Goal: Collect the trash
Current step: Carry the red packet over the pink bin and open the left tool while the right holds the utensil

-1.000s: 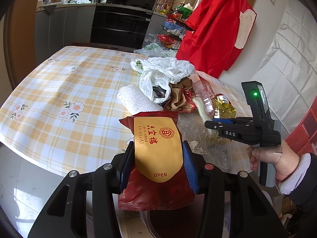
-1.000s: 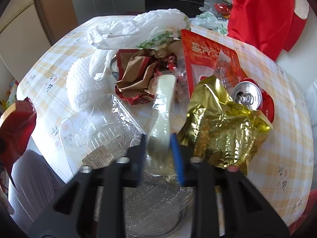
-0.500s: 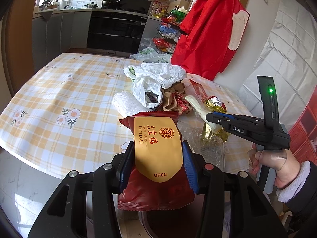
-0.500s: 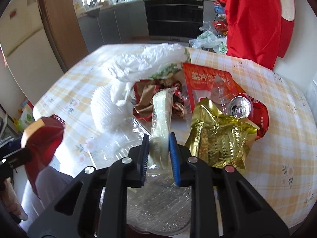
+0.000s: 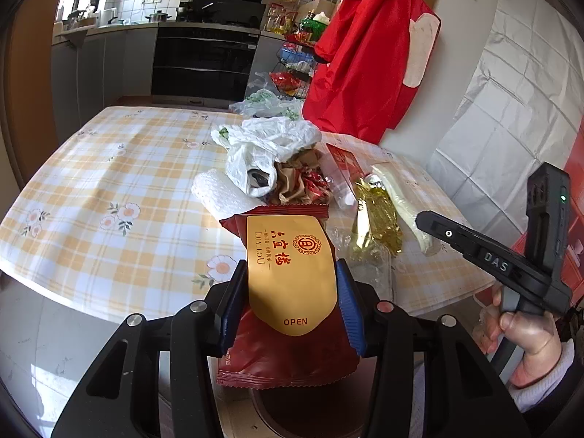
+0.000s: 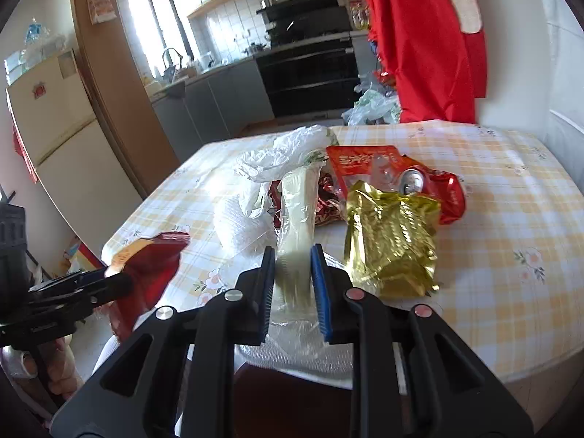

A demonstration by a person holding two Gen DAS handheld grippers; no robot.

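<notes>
Between the blue pads, left: left gripper (image 5: 292, 306) is clamped on a red and gold snack wrapper (image 5: 288, 277), held upright off the near table edge.
Between the blue pads, right: right gripper (image 6: 292, 284) grips a pale plastic-wrapped packet (image 6: 297, 215), its far end pointing to 12 o'clock over the pile.
Right-hand tool from the left view: at 3 o'clock, a hand (image 5: 525, 335) holds its black handle.
Trash pile: on the checked tablecloth (image 5: 109, 182), at 12 o'clock from both grippers.
Gold foil bag (image 6: 392, 244): crumpled, just beside the packet at 2 o'clock in the right view.
Red can (image 6: 414, 180): behind the foil bag, touching a red pouch (image 6: 359, 166).
White plastic bag (image 5: 270, 138): at the pile's far side, over brown paper (image 5: 295, 179).
White foam net (image 5: 219, 193): at 11 o'clock from the wrapper.
Clear plastic tray (image 6: 310, 350): at the near table edge below the packet.
Red garment (image 5: 368, 47): hanging at 1 o'clock beyond the table.
</notes>
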